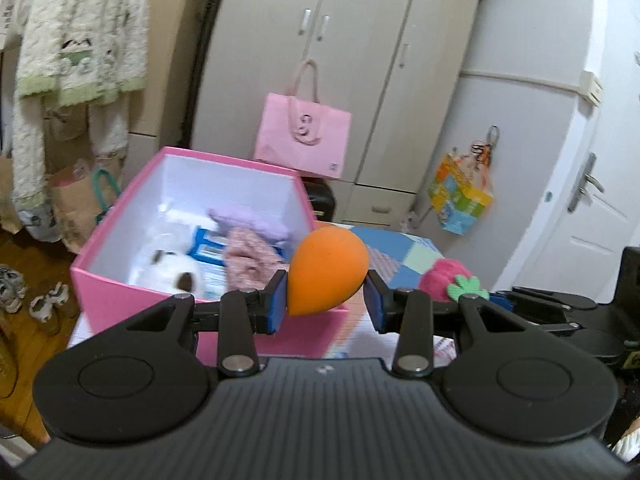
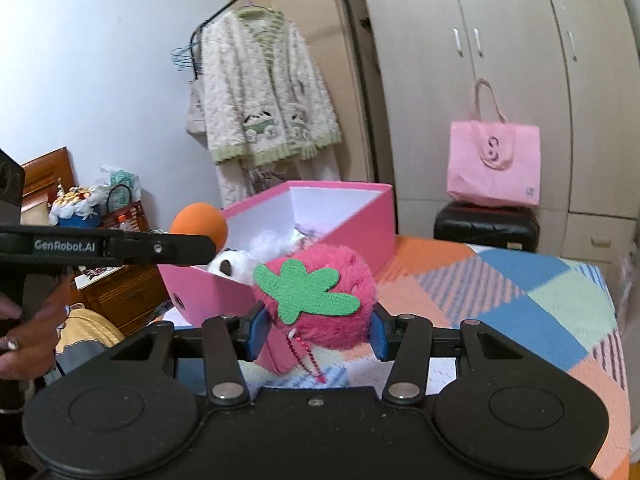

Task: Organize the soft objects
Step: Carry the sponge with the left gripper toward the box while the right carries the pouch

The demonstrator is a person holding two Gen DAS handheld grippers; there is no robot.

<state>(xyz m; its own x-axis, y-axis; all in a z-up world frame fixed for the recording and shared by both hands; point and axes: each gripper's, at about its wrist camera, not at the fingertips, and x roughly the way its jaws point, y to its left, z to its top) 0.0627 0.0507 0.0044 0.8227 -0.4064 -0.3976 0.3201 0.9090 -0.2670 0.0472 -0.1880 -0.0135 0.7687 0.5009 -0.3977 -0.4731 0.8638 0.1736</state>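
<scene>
The left wrist view looks down into the pink box [image 1: 120,280], showing a white plush [image 1: 168,268], a blue-and-white packet [image 1: 208,252], a pinkish fabric piece [image 1: 248,256] and a lilac one [image 1: 248,216] lying inside; the right wrist view sees only the plush's head [image 2: 230,264] over the box [image 2: 352,228] wall, the rest hidden by the near side. The left gripper [image 1: 326,300] pinches an orange egg-shaped sponge [image 1: 326,268] between its blue pads, held in the air at the box's near right corner. Its long axis tilts, the broad round end up and to the right, the narrower end down toward the gripper's body. From the right wrist view only the sponge's [image 2: 200,224] round top shows, above the side of the left gripper [image 2: 200,248], with a person's hand [image 2: 32,320] on the handle at the picture's edge. The right gripper [image 2: 318,332] clamps a fuzzy pink strawberry plush [image 2: 344,280], its green felt leaf [image 2: 304,292] facing the camera and a beaded red string [image 2: 308,356] dangling below. In the left wrist view the strawberry [image 1: 444,280] is partly cut off behind the gripper fingers. Both sit above a patchwork cover [image 2: 520,292]. The background clothing is blurred.
</scene>
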